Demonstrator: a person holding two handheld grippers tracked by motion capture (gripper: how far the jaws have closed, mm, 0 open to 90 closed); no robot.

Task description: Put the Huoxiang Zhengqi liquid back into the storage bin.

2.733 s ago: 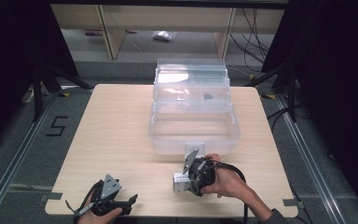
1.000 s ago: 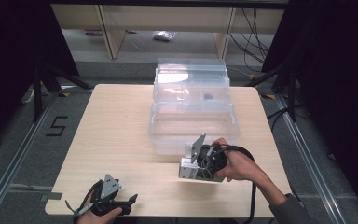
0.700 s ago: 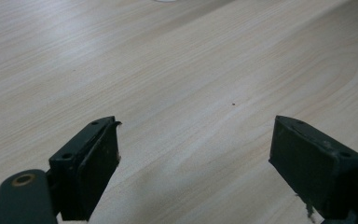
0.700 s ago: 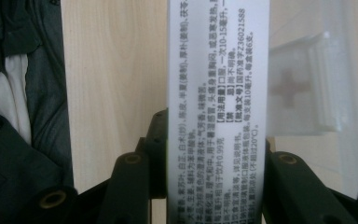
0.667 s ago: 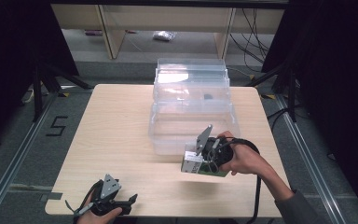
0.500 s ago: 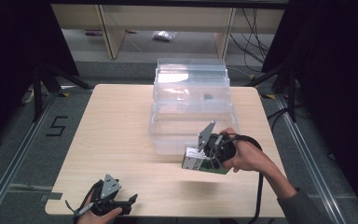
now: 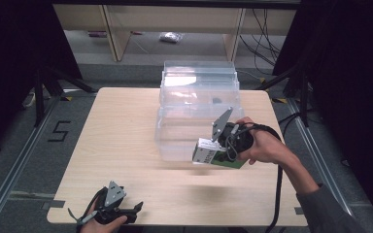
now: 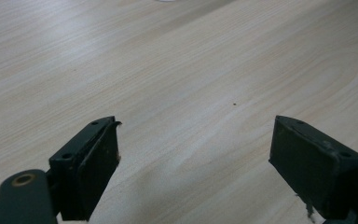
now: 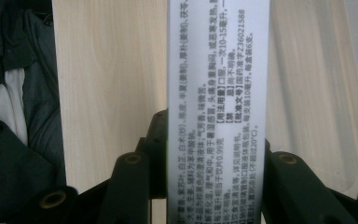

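Right hand-held gripper [image 7: 212, 156] clamps box [image 7: 209, 153] beside bin's front edge [image 7: 175, 154].

box [image 9: 216, 112] cut off at top and bottom edges, its ends unseen

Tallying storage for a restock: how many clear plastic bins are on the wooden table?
2. A nearer clear plastic bin sits mid-table, just behind the box in the right gripper; a farther clear plastic bin sits behind it at the back edge.
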